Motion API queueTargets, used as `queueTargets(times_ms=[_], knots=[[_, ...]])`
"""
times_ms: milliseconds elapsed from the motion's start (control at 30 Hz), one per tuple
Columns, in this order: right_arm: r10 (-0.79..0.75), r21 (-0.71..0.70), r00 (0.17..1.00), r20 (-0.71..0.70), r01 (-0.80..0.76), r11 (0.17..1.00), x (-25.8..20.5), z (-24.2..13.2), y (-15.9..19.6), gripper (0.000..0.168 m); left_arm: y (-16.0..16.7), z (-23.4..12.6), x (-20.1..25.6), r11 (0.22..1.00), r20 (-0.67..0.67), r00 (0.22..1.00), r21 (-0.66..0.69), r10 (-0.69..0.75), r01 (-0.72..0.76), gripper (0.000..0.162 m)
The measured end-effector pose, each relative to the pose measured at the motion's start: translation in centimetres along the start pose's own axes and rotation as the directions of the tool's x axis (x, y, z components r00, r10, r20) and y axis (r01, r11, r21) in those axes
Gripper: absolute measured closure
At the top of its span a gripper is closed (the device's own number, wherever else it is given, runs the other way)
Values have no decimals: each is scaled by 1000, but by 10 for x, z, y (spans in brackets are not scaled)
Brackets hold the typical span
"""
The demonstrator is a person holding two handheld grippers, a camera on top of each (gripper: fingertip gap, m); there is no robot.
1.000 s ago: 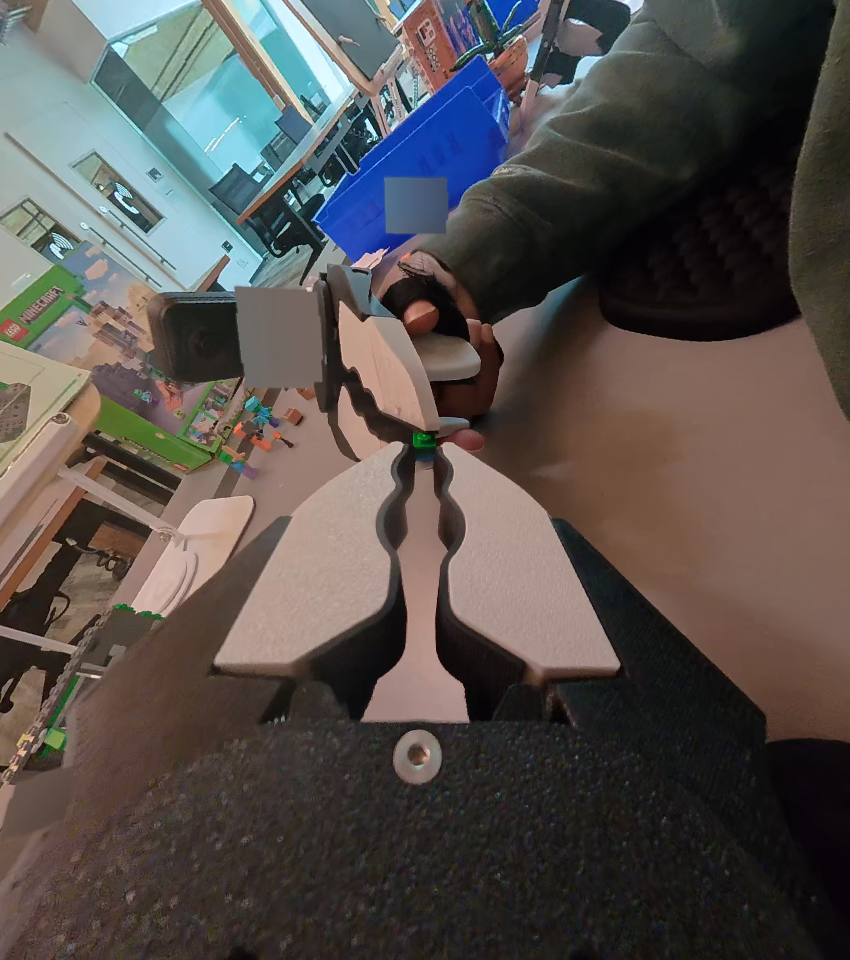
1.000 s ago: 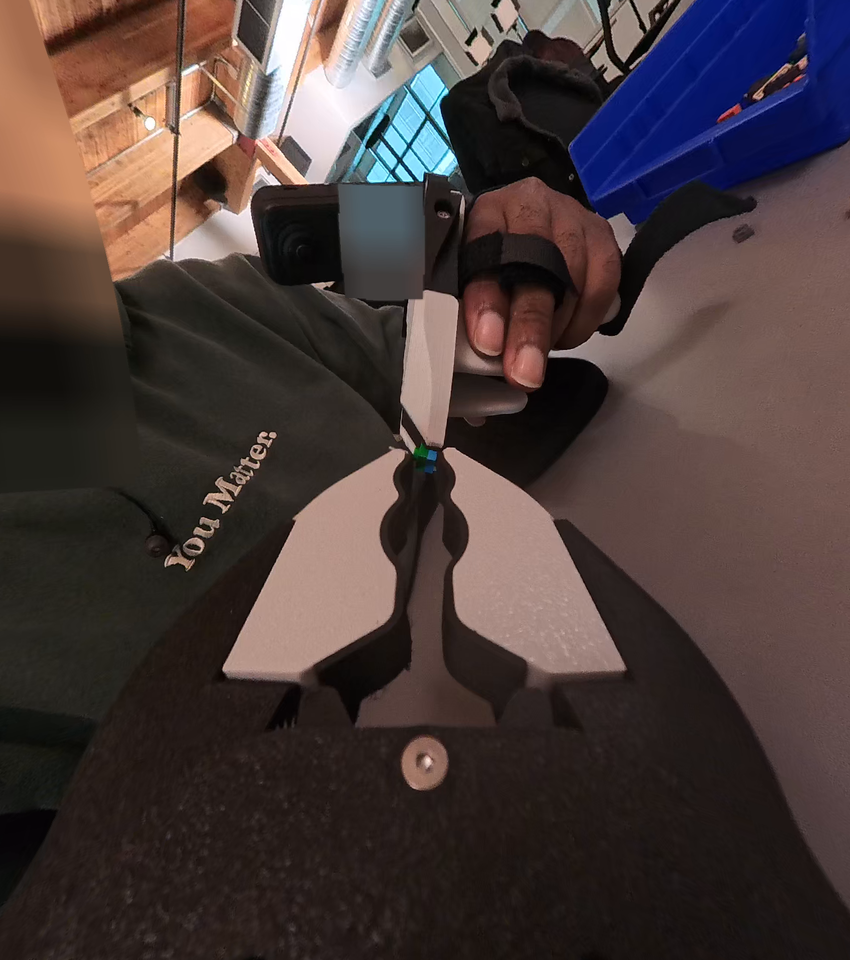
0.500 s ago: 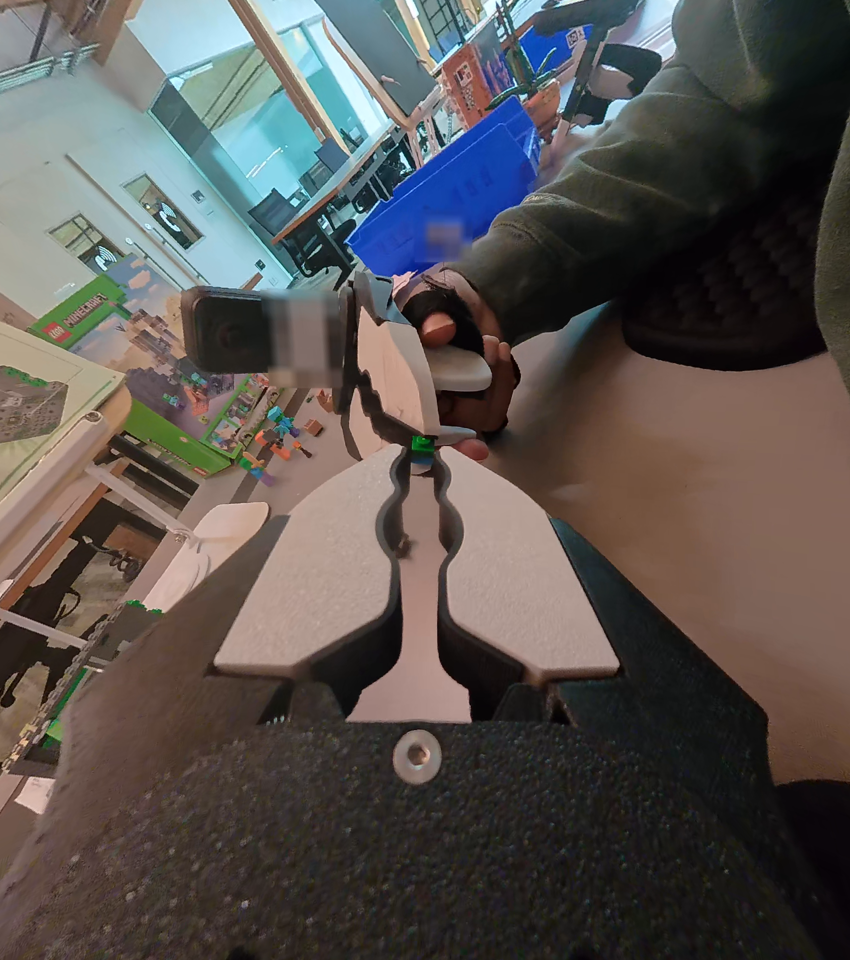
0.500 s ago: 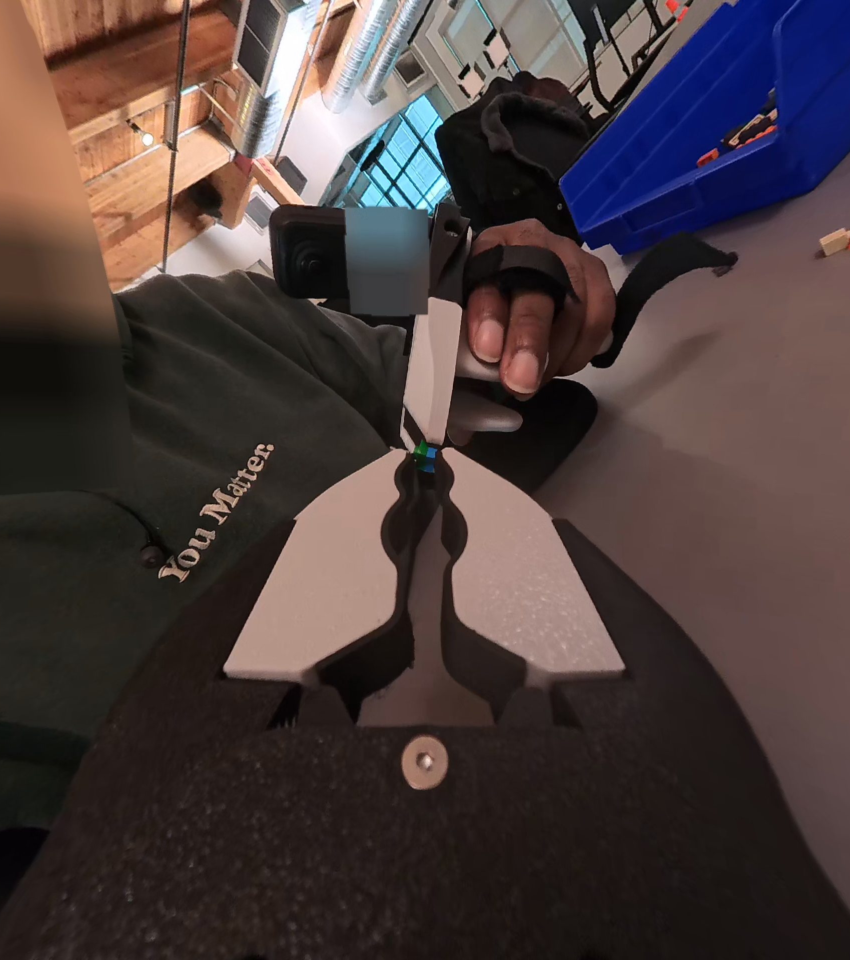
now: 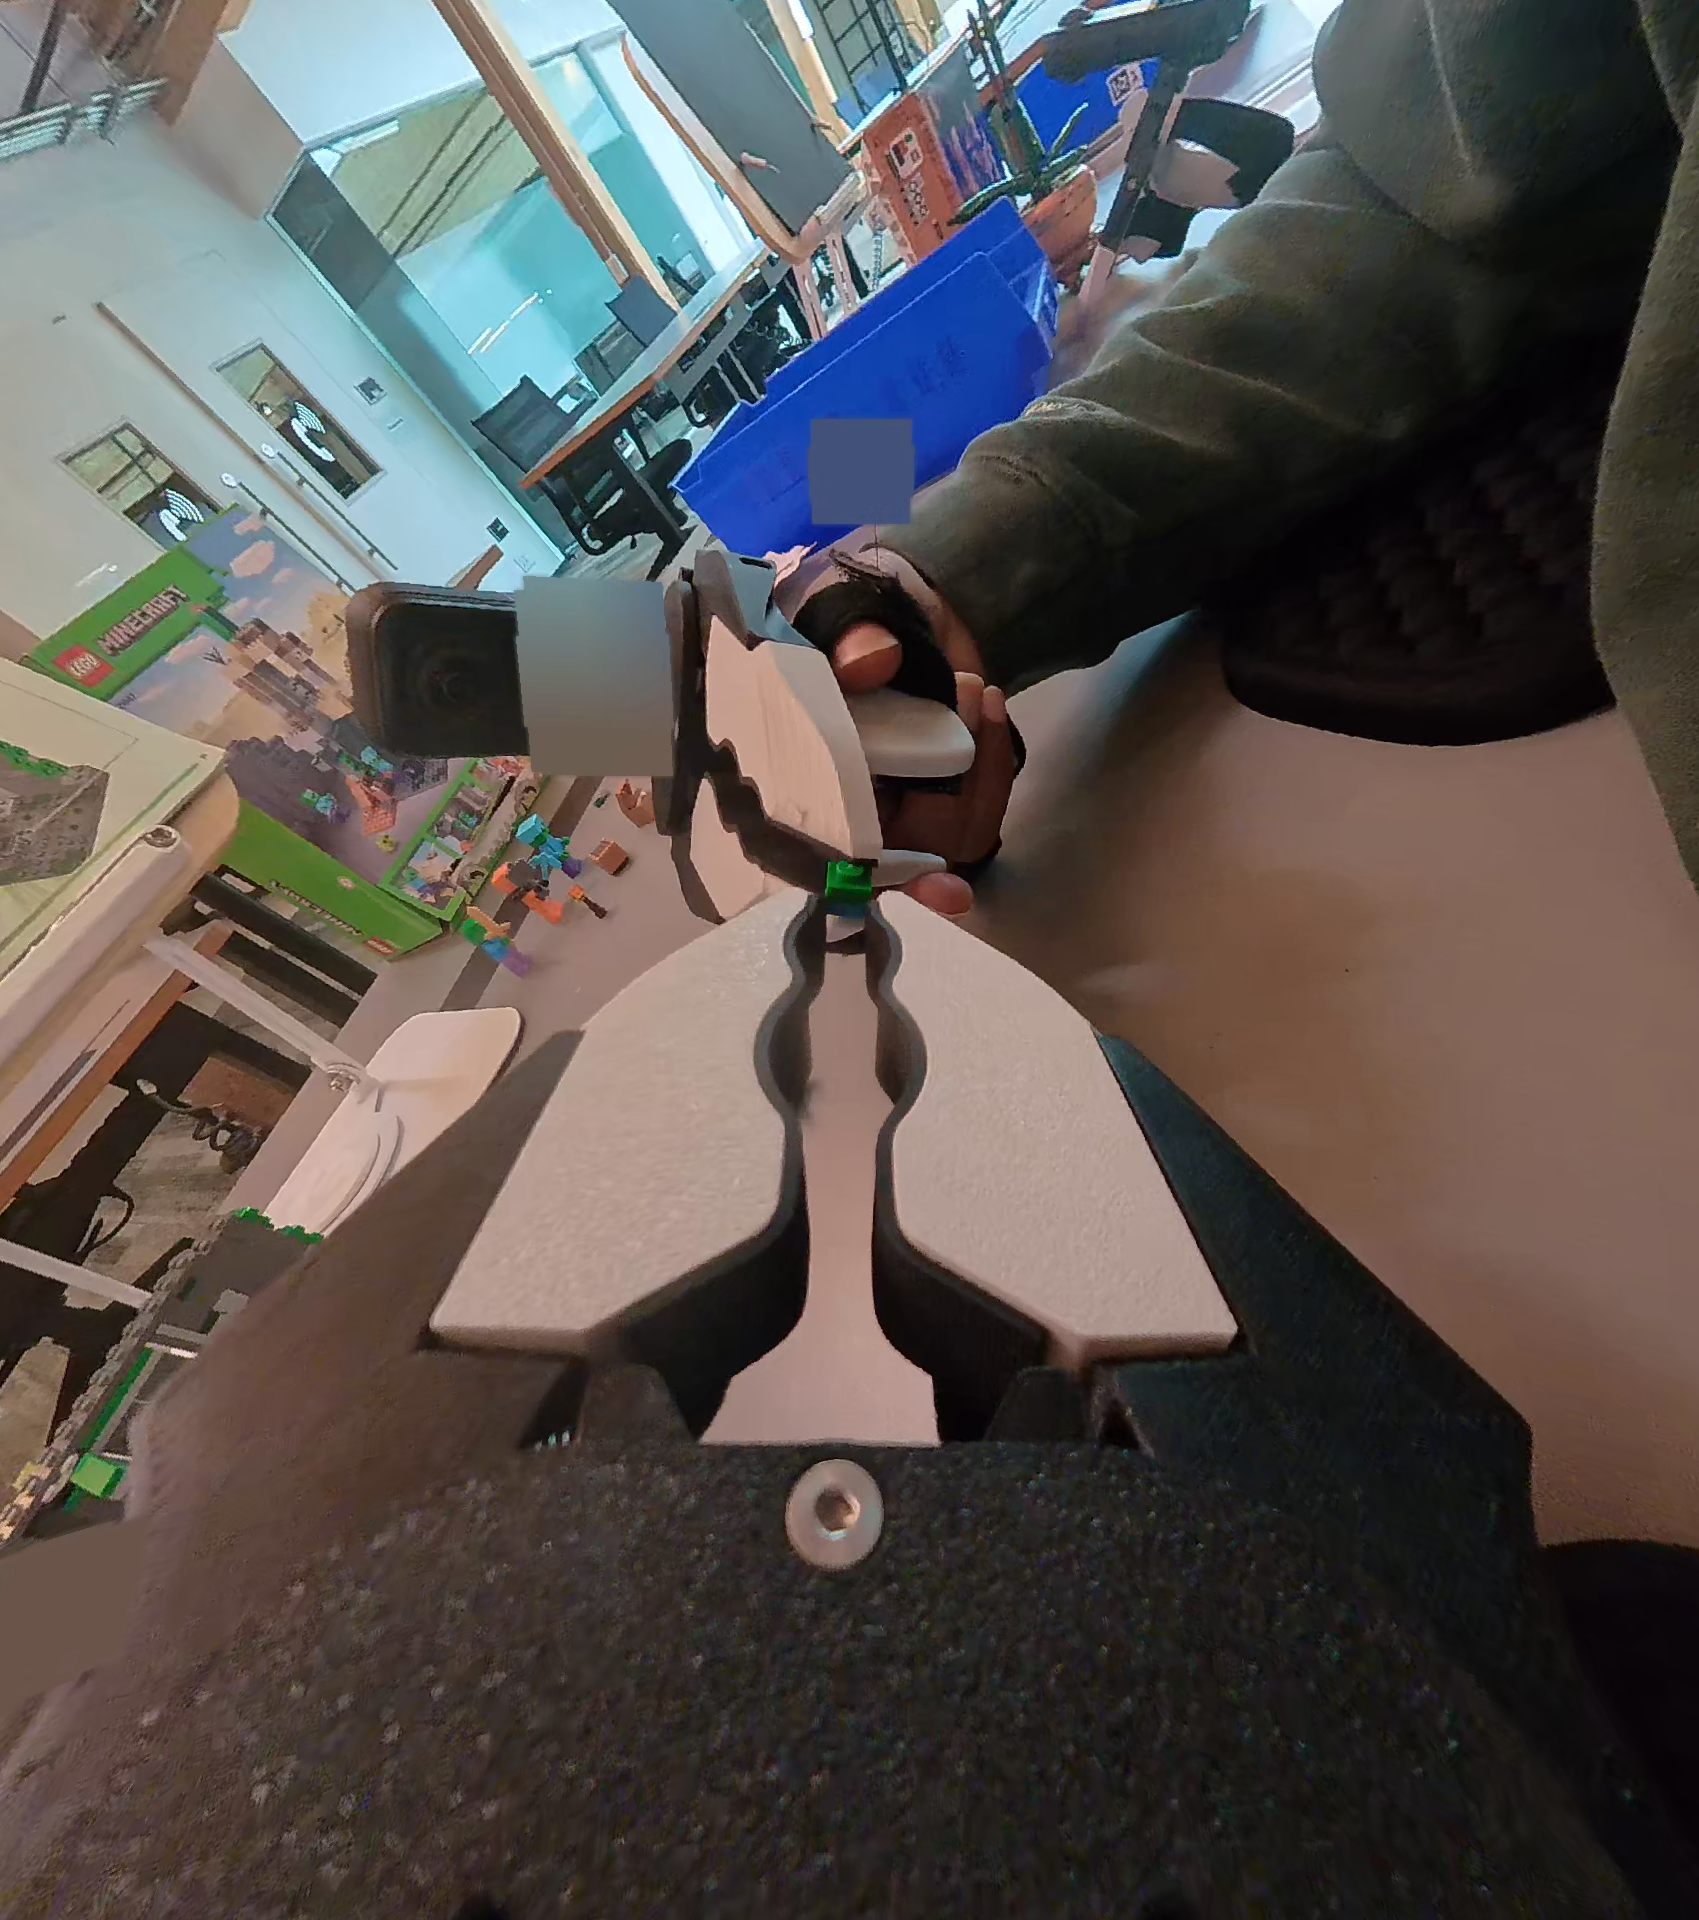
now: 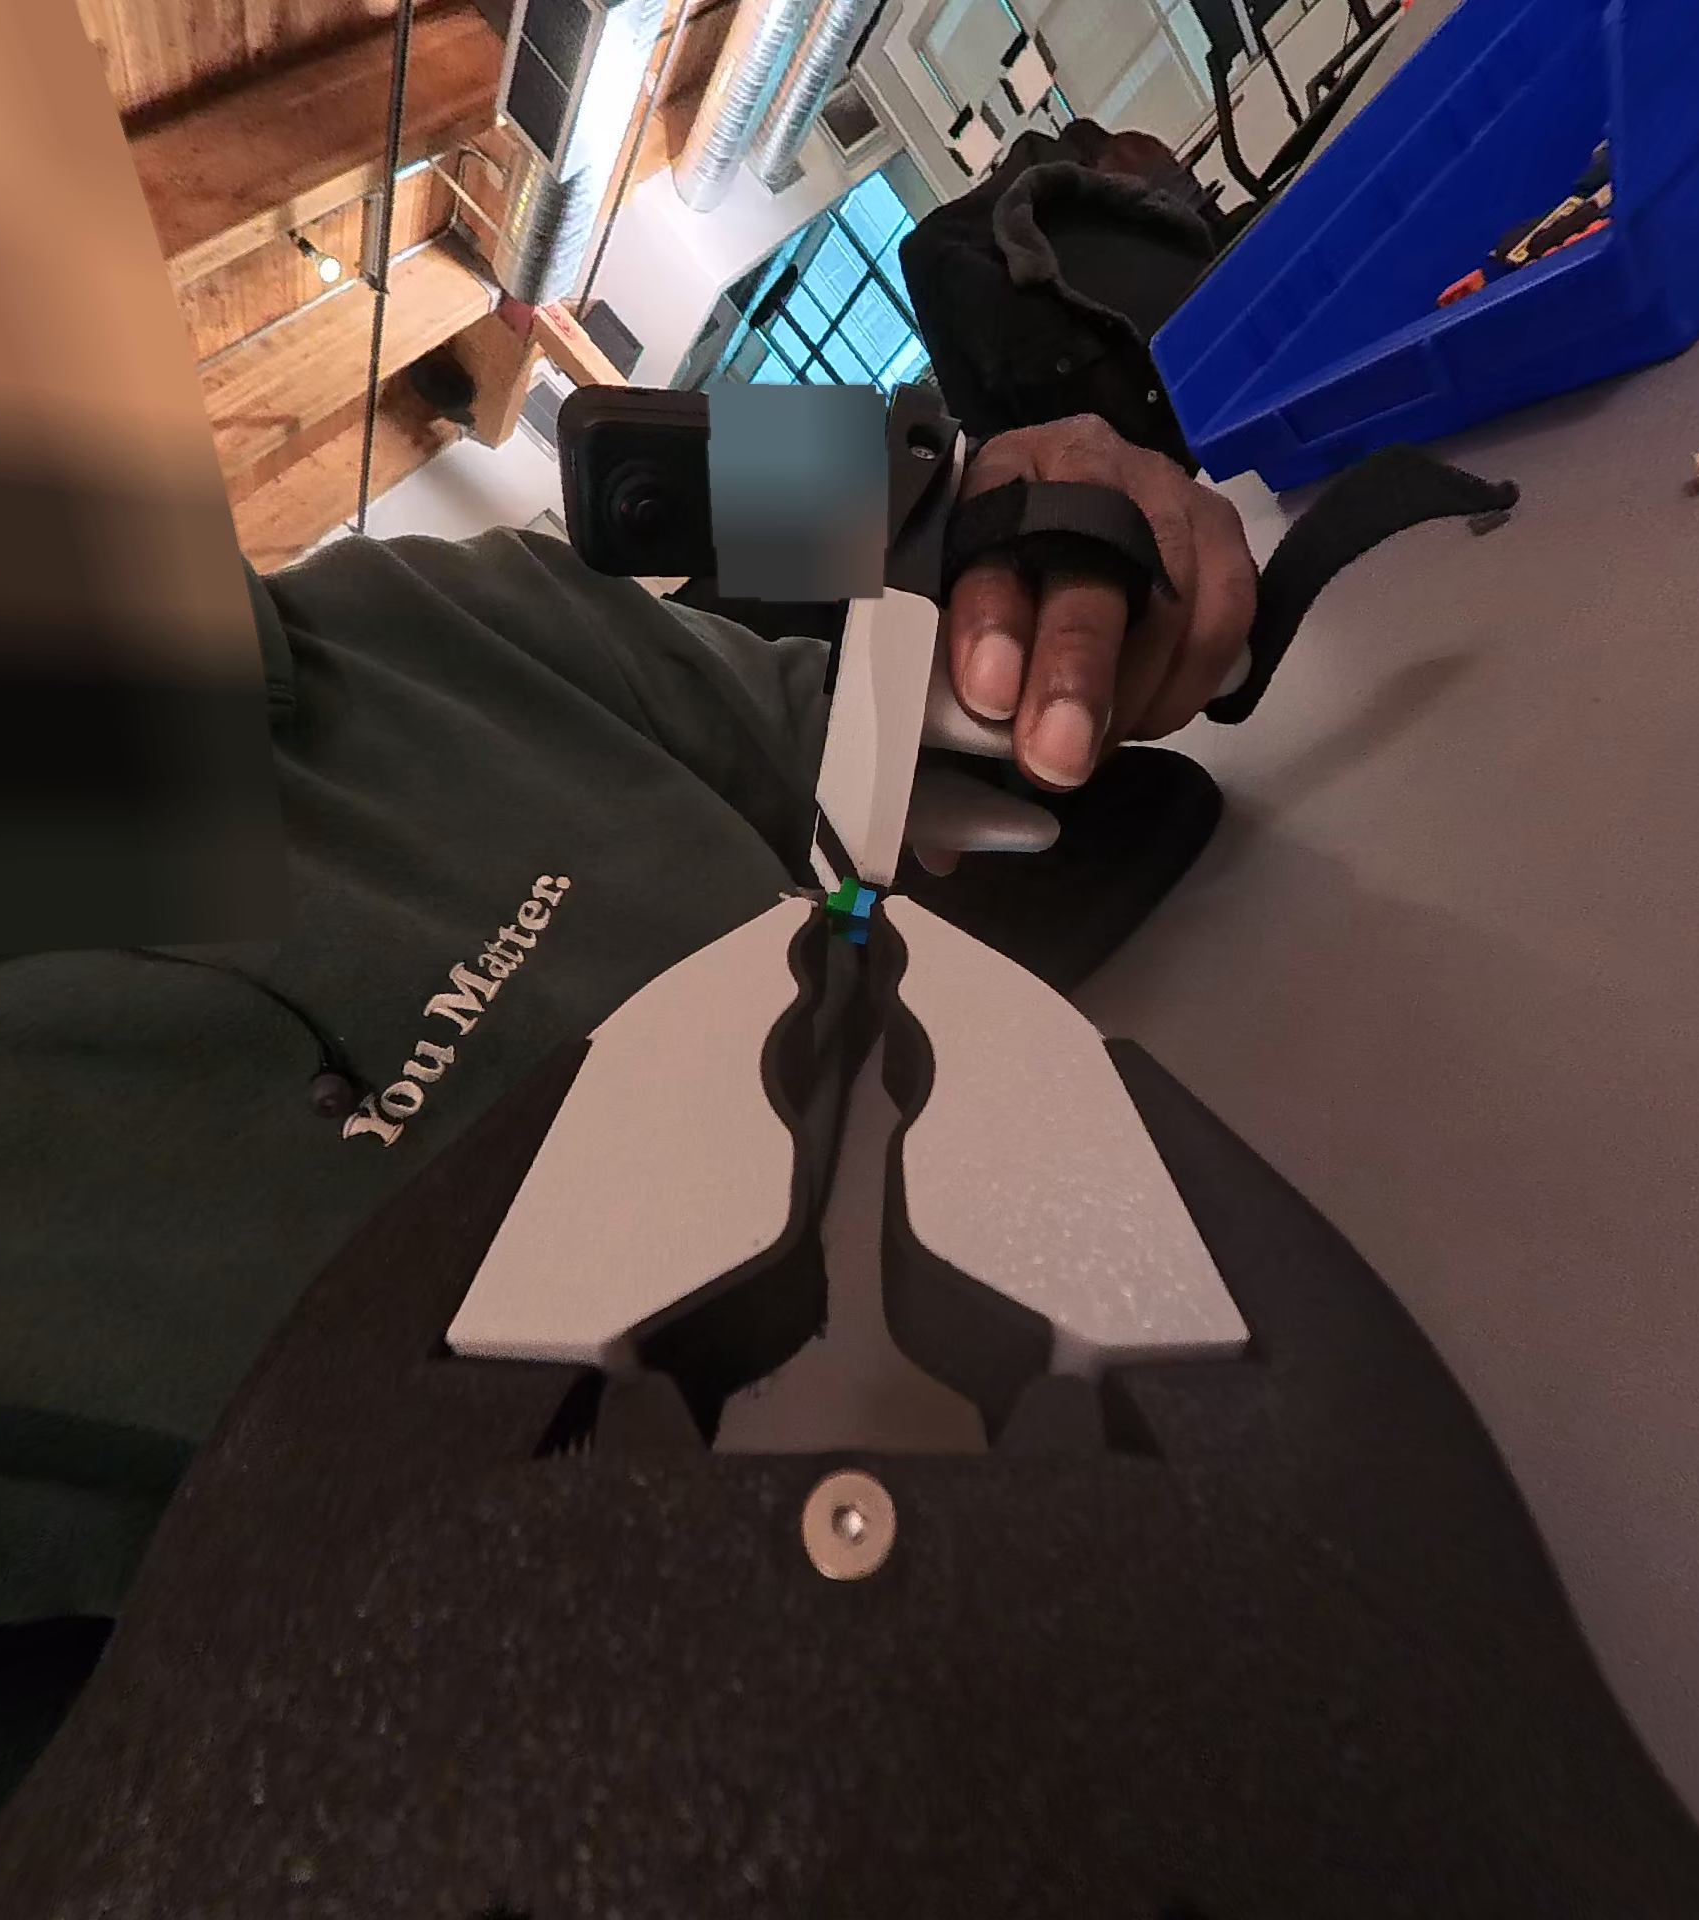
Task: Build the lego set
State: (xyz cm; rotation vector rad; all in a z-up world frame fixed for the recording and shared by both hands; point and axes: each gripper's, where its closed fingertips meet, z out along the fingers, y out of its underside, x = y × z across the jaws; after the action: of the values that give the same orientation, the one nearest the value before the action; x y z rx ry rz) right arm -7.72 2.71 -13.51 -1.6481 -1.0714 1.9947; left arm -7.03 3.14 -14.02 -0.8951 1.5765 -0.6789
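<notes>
Our left gripper (image 5: 843, 914): tips pinched on small green-and-blue lego piece (image 5: 847, 891), held off grey table (image 5: 1344, 1039). Our right gripper (image 6: 850, 914): tips closed on same piece (image 6: 849, 910), meeting left gripper tip to tip. In left wrist view: loose lego figures (image 5: 533, 883) at 10 o'clock of piece, green set box (image 5: 305, 790) beyond; blue bin (image 5: 886, 405) at 12 o'clock.

The right claw (image 6: 850, 920) pinched a small green-and-blue brick stack (image 6: 851, 910) at its tips, meeting the left claw (image 6: 860, 873) tip to tip above the grey tabletop (image 6: 1447, 935). A blue bin (image 6: 1427, 343) sat behind.
</notes>
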Motion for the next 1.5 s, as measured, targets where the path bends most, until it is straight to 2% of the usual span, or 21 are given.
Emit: queueTargets(times_ms=[200,233,600,700,867,1300,1500], knots=[[-25,17,1000,-14,25,1000,-1,-1,-4,161,0,-1,-4,1000,20,1000,-10,8,-8,155],[-32,25,999,-17,32,999,-1,-1,-5,160,0,-1,-4,1000,20,1000,-14,13,-12,162],[-63,48,998,-13,64,997,-5,-2,-10,161,-6,-2,-8,999,74,997,9,38,-39,162],[-64,56,998,2,64,996,-7,-3,-11,161,-6,-2,-8,999,74,997,13,30,-31,153],[-67,44,998,6,67,997,-7,-2,-8,161,-9,-3,-8,999,65,998,37,0,-3,154],[-79,-68,997,-8,78,995,-5,4,9,161,-9,-1,10,998,-56,998,55,-24,27,155],[-93,-199,995,-40,83,977,-2,6,28,161,-3,2,24,999,-139,990,23,-22,26,151]])
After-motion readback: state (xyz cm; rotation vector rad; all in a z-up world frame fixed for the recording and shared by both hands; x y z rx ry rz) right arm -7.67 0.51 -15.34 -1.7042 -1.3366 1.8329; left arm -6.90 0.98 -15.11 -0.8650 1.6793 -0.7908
